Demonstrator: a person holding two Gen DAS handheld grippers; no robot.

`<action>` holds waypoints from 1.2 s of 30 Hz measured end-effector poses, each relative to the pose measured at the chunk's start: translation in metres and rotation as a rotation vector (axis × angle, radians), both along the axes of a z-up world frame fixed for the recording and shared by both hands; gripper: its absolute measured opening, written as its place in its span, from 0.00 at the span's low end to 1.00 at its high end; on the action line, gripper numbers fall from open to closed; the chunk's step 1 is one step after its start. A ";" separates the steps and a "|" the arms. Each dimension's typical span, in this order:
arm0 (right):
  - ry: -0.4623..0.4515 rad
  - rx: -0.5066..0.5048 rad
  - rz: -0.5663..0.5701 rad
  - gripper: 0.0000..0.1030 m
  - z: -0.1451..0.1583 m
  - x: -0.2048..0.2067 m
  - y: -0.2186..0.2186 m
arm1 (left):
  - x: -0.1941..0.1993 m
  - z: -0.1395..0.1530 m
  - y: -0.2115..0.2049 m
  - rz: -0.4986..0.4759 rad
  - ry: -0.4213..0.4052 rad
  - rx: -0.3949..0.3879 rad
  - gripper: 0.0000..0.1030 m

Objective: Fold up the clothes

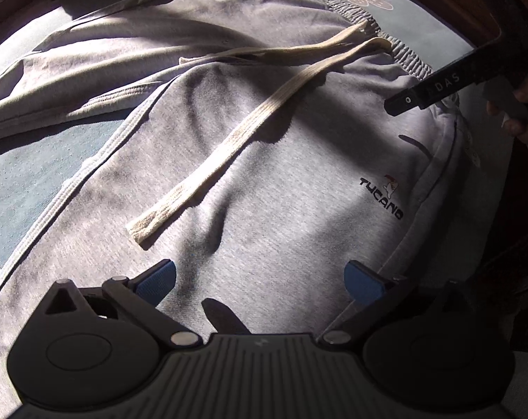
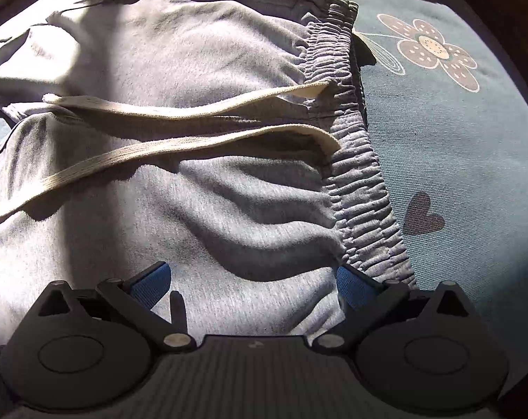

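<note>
Left tongs (image 1: 260,279) and right tongs (image 2: 251,281), blue pads standing wide apart, clamping nothing, are hovering just over grey sweatpants (image 1: 281,181). Sweatpants are lying spread on a blue flowered cloth (image 2: 455,160), waistband (image 2: 365,188) to the right, two cream drawstrings (image 1: 229,146) trailing left across the front, legs running off to the far left. Judgement: garment appears spread or part-folded; which, the views are not settling. Any fold is calling for a grip on an edge.
</note>
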State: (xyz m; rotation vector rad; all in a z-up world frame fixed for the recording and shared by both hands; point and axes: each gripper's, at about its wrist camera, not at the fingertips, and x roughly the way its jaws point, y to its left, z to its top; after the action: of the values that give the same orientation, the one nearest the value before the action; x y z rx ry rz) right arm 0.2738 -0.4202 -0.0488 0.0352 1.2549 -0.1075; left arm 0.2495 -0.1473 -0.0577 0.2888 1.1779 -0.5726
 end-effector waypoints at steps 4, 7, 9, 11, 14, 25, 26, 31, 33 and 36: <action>-0.046 0.007 0.057 1.00 -0.005 -0.015 0.045 | 0.001 -0.006 0.063 0.097 -0.011 0.082 0.99; -0.077 0.017 0.098 1.00 -0.012 -0.027 0.079 | -0.006 -0.015 0.093 0.127 -0.005 0.100 0.99; -0.098 0.025 0.125 1.00 -0.016 -0.035 0.101 | -0.012 -0.022 0.105 0.134 0.006 0.093 0.99; -0.118 0.032 0.152 1.00 -0.021 -0.043 0.124 | -0.023 -0.025 0.112 0.124 -0.014 0.092 0.99; -0.132 0.032 0.139 1.00 -0.020 -0.056 0.124 | -0.034 -0.021 0.122 0.144 0.002 0.090 0.99; -0.216 0.074 0.354 1.00 0.018 -0.016 0.209 | -0.009 0.002 0.186 0.404 -0.157 0.162 0.99; -0.228 0.084 0.392 1.00 0.013 -0.012 0.225 | -0.010 0.001 0.191 0.410 -0.168 0.177 0.99; -0.194 0.074 0.537 1.00 -0.012 -0.025 0.264 | -0.016 -0.017 0.214 0.435 -0.129 0.217 0.99; -0.197 0.041 0.575 1.00 -0.016 -0.042 0.264 | -0.018 -0.022 0.227 0.499 -0.094 0.158 0.99; -0.163 0.042 0.596 1.00 -0.016 -0.048 0.259 | -0.020 -0.027 0.239 0.572 -0.069 0.088 1.00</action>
State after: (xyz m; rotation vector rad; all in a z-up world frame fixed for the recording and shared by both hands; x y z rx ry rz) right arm 0.2263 -0.1607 -0.0645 -0.2878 1.0598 0.4300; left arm 0.2290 0.0921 -0.0843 0.0361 1.1532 -0.0103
